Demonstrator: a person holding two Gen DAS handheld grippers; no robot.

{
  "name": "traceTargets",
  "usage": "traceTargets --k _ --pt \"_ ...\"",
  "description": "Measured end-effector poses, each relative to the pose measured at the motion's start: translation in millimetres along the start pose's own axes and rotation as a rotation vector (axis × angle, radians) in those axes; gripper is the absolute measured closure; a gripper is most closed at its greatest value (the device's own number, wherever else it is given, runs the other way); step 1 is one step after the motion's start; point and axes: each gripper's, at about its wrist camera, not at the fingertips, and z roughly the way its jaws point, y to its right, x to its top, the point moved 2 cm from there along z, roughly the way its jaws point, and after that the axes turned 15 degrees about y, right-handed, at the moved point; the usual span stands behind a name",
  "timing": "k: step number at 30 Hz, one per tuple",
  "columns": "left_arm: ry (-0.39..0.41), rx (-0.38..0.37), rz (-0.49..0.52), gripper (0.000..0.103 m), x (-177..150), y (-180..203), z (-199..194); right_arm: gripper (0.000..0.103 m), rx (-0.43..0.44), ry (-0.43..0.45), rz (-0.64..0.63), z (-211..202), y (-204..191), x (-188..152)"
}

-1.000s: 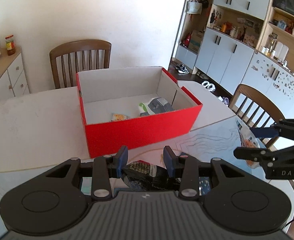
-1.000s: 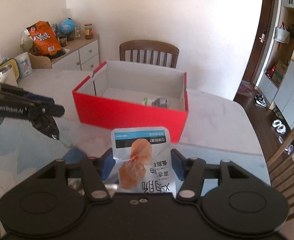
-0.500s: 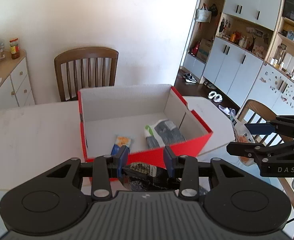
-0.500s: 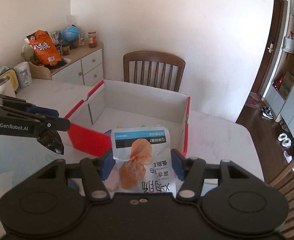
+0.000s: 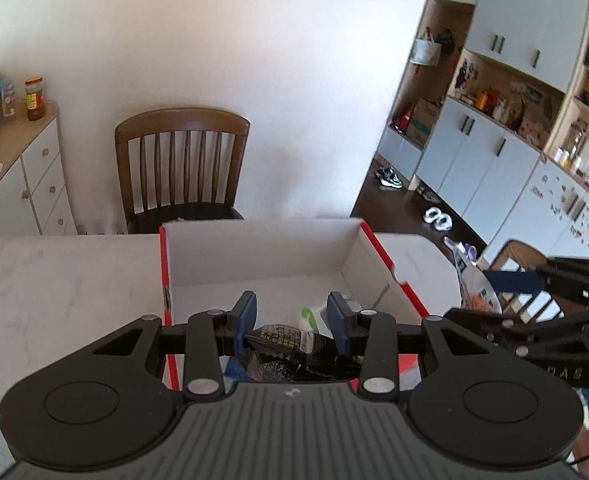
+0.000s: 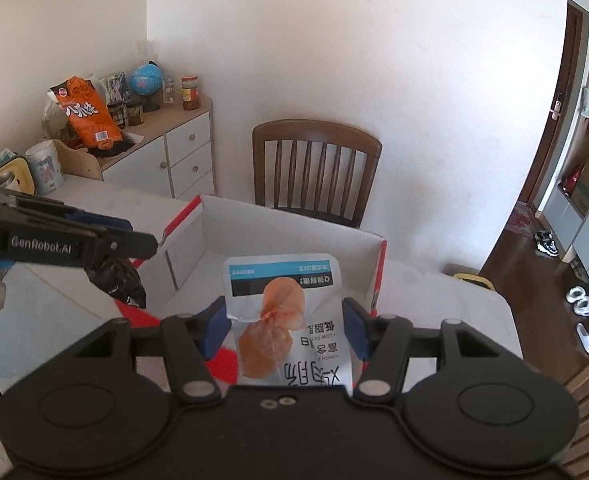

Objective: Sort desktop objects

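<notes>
A red cardboard box (image 5: 262, 256) with a white inside stands open on the white table; it also shows in the right wrist view (image 6: 286, 236). My left gripper (image 5: 292, 318) is shut on a black snack packet (image 5: 286, 338) and holds it over the box's near edge. The packet also shows in the right wrist view (image 6: 116, 282). My right gripper (image 6: 282, 326) is shut on a white chicken-breast pouch (image 6: 286, 312) and holds it above the box's right side. A green-and-grey packet (image 5: 314, 314) lies inside the box.
A wooden chair (image 5: 182, 164) stands behind the box. A white sideboard (image 6: 166, 156) with an orange snack bag (image 6: 86, 114), a globe and jars is at the left. White cupboards and shelves (image 5: 506, 140) stand at the right. A second chair (image 5: 518, 256) is at the table's right.
Both grippers have risen and moved forward with their packets, from in front of the box to over it. Their grips have not changed.
</notes>
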Motion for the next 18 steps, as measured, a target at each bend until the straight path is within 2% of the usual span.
traceTargets --k 7,18 --pt "-0.018 0.019 -0.018 0.065 10 -11 26 0.044 0.01 -0.001 0.004 23 4 9" --pt "-0.052 0.034 0.031 0.065 0 -12 59 0.044 0.021 -0.036 0.004 63 8 4"
